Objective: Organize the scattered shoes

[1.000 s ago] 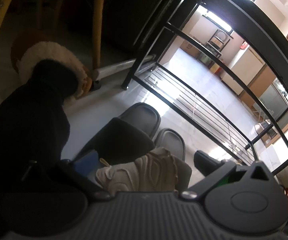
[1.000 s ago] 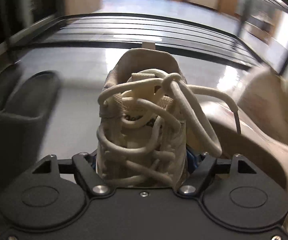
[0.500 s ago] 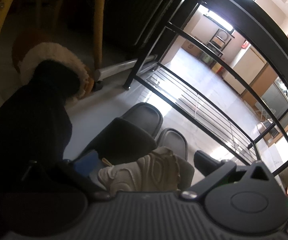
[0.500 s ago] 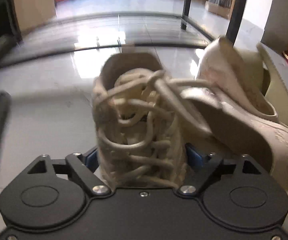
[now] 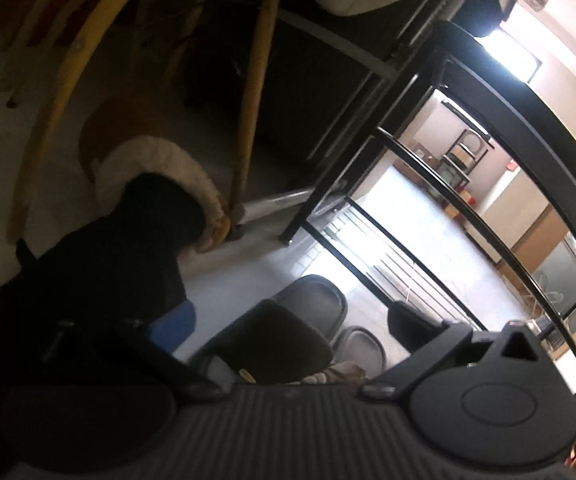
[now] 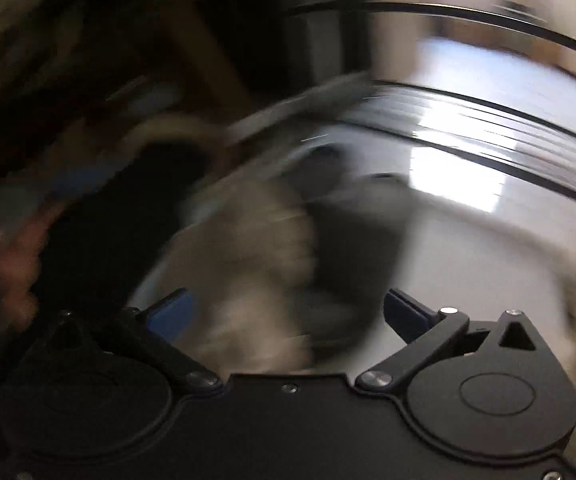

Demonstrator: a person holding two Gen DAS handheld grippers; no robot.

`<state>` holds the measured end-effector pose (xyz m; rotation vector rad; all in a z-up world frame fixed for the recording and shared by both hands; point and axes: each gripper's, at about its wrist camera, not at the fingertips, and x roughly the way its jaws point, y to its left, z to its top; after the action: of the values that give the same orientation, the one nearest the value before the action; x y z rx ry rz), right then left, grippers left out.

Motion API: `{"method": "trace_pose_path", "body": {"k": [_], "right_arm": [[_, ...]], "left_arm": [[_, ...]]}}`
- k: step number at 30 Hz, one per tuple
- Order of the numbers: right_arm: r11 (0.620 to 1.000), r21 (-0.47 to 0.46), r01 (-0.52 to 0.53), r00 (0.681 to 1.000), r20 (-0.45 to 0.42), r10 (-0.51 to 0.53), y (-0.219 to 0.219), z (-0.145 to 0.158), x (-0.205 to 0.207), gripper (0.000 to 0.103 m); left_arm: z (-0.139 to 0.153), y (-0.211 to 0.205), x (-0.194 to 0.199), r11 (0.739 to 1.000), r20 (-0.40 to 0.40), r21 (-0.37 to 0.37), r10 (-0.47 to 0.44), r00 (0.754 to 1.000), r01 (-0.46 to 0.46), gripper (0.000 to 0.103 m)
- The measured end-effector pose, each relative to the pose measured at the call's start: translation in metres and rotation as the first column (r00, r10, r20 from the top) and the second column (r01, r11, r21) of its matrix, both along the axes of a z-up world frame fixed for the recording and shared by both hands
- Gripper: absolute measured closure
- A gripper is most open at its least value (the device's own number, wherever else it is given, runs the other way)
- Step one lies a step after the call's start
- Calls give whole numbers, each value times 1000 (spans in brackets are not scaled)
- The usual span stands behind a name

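**Right gripper releases the cream sneaker; left gripper carries the black shoe**

Change: the right gripper (image 6: 288, 312) has just been opening and its jaws now stand at full spread. The cream sneaker (image 6: 255, 264), clamped between the pads a second ago, now lies loose on the floor between them — neither blue pad presses on it. The right-wrist view is heavily blurred, so the sneaker's exact placement cannot be confirmed. Judgement: this sneaker counts as set down.

The left gripper (image 5: 288, 320) is closed on a black shoe (image 5: 99, 280), which hangs against its left finger.

Containers: the black shoe rack (image 5: 428, 216) stands beyond the grey slippers (image 5: 320, 300) — its slatted lowest shelf shows no shoes.
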<state>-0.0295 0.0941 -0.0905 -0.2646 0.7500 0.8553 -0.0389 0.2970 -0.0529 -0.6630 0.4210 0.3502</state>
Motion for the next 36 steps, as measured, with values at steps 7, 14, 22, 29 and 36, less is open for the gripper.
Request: {"method": "trace_pose_path", "body": {"k": [7,14,22,29,36], "right_arm": [[963,-268,-39,998,43,52,57,-43,-13,0],[956,-289,-49,989,122,88,55,-62,-25,9],[995,-90,-35,998,41,39,7,-29,-26,25],[977,199,72,975,-222,-27,-51,-14,-7,26],[938,307,163,959,-272,-77,-83,8,9,26]], "left_arm": [[-4,0,6,999,-26,-11,-35,999,35,1],[-10,3,10,998,-41,-44,-42,998,41,1],[-13,-10,16,996,-96,1,-91,991,92,1],[-12,-23,17,991,-128,68,-102,987,111,1],[-11,-32,22,983,-158,121,-117,981,136,1]]}}
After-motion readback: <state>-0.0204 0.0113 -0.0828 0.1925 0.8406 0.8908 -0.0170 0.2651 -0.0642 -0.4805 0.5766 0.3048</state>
